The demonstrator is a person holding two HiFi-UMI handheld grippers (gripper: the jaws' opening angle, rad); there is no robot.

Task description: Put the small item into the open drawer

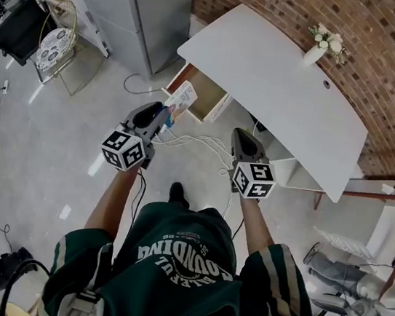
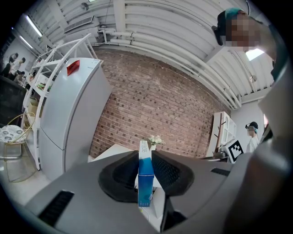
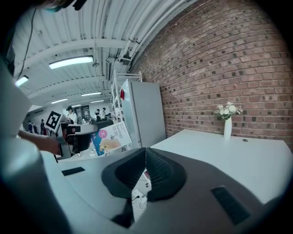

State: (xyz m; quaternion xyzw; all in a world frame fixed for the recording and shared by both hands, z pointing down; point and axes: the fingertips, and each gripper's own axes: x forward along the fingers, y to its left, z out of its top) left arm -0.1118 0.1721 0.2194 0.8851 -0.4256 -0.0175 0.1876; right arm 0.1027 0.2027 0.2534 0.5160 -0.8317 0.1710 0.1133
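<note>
The left tool [image 1: 164, 117] is pinching a small flat box [image 2: 145, 179] between its two dark pads; the jaws are standing only as far apart as the box is thick. The box is being held by its lower part, standing on edge, with its upper part sticking out past the fingertips. Seen along the jaws, its narrow edge is showing blue below and white above. From the right gripper view its broad face is showing pink, blue and white print with a small picture, tilted to one side.

The right tool [image 3: 145, 156] is holding nothing, its jaws pressed together with no gap showing between the pads. It is hovering beside the left tool, clear of the table [image 1: 288, 93].

In the head view the box is hanging in the air above the floor, just in front of the open drawer [image 1: 197, 91], which is standing pulled out from under the left end of the white table and showing a wood-coloured inside. A white vase of flowers [image 1: 319, 49] is standing at the table's far edge, near the brick wall [image 1: 388, 64].
</note>
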